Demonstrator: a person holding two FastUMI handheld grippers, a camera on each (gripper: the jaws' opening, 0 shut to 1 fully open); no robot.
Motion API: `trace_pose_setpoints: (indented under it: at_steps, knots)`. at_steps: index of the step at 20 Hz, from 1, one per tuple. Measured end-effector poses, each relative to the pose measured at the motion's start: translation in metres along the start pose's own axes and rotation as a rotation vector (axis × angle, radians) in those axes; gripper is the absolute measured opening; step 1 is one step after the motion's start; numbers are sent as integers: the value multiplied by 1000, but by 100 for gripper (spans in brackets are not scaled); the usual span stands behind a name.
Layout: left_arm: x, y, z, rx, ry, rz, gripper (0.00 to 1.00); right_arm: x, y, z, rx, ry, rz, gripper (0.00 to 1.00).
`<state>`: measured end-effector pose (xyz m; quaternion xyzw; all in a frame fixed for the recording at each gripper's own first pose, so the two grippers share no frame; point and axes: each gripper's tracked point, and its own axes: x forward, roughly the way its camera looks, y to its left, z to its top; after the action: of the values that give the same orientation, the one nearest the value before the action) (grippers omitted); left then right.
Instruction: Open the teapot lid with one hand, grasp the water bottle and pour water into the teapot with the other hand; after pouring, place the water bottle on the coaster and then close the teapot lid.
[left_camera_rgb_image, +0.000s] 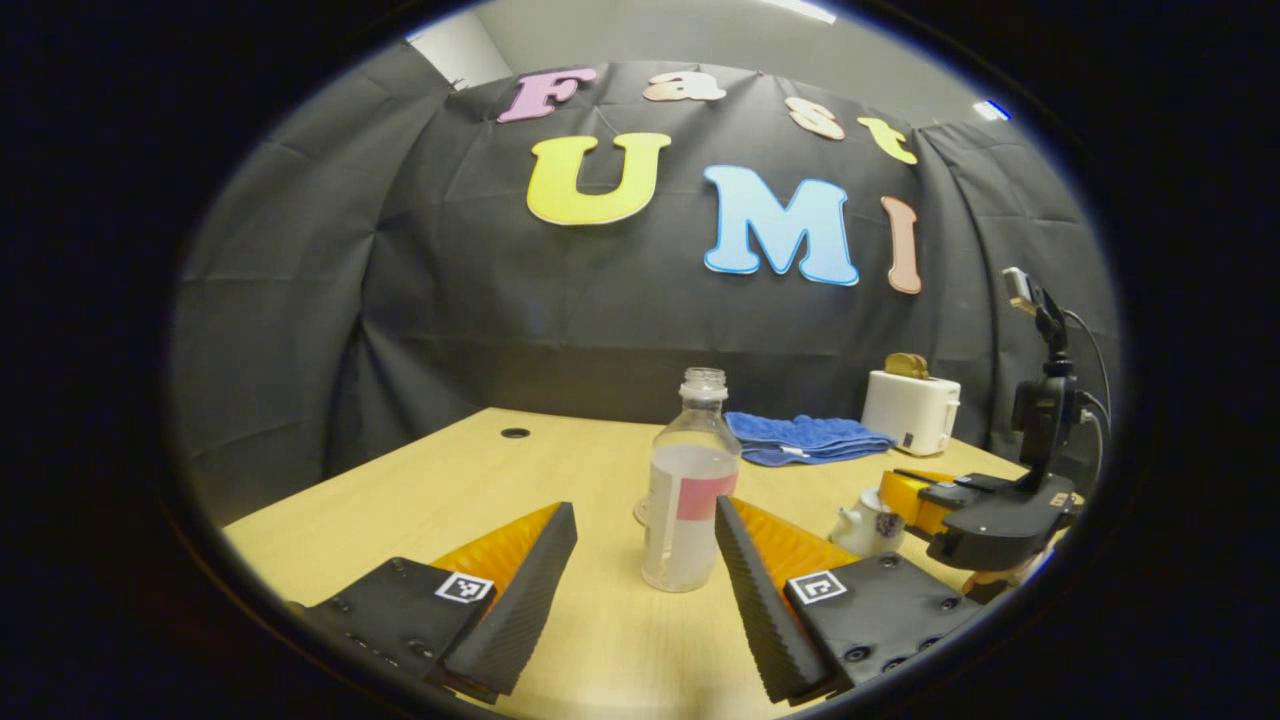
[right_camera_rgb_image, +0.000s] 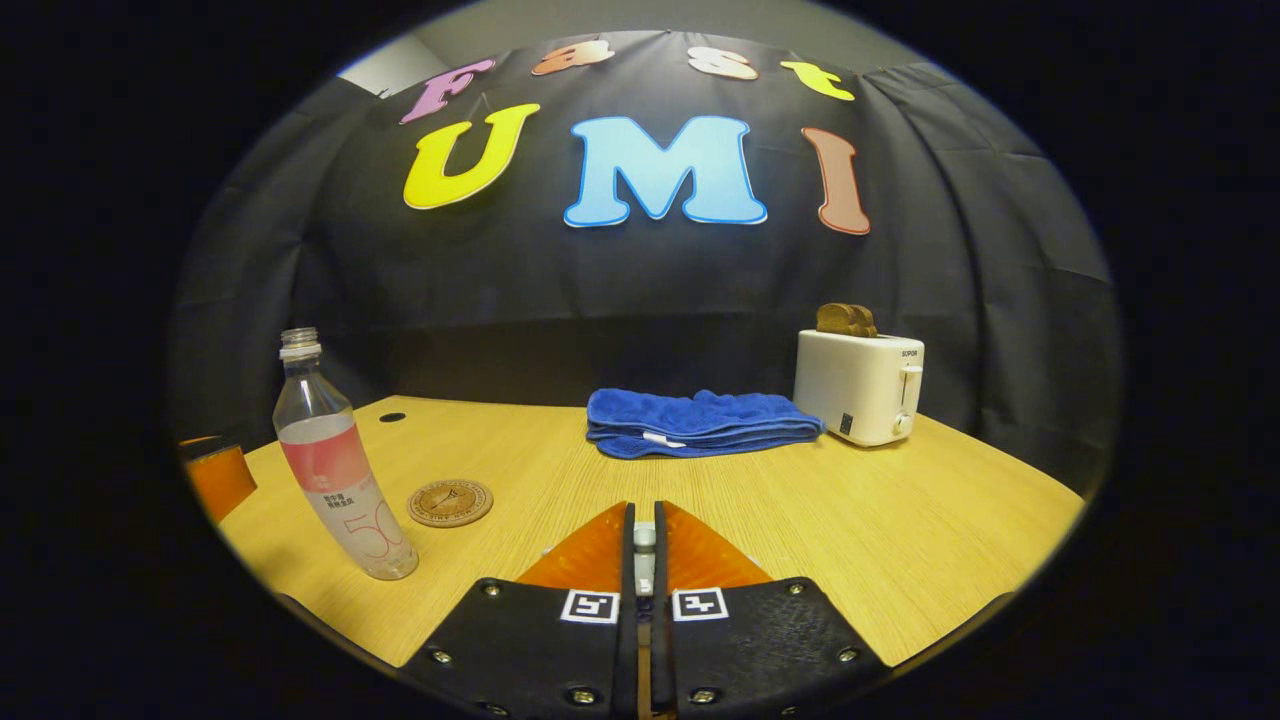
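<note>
A clear, uncapped water bottle (left_camera_rgb_image: 690, 480) with a pink label stands about half full on the wooden table. It sits between the fingers of my open left gripper (left_camera_rgb_image: 645, 508), close to the right-hand finger. A small white teapot (left_camera_rgb_image: 866, 527) stands to the right, partly hidden by my right gripper (left_camera_rgb_image: 903, 497), which is over its top. In the right gripper view my right gripper (right_camera_rgb_image: 645, 512) is shut on a small white part, apparently the teapot lid (right_camera_rgb_image: 645, 545). A round brown coaster (right_camera_rgb_image: 450, 502) lies just right of the bottle (right_camera_rgb_image: 335, 470).
A folded blue towel (right_camera_rgb_image: 695, 422) lies at the back of the table, with a white toaster (right_camera_rgb_image: 860, 385) holding bread to its right. A cable hole (left_camera_rgb_image: 515, 433) is at the back left. The table's (right_camera_rgb_image: 900, 530) near edges are close.
</note>
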<state>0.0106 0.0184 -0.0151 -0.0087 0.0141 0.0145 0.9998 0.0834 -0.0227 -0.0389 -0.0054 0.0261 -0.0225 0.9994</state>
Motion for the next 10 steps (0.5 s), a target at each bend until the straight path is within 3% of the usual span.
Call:
trace_pose_setpoints:
  at_steps: [4, 7, 10]
  knots:
    - [5, -7, -3, -15, 1, -32, 92, -3, 2, 2, 30, -15, 20, 5]
    - [13, -13, -3, -9, -1, -56, 100, -9, 1, 17, 40, -72, 30, 5]
    - [25, -15, -10, 5, 13, -53, 99, -17, -1, 33, 33, -137, 31, 5]
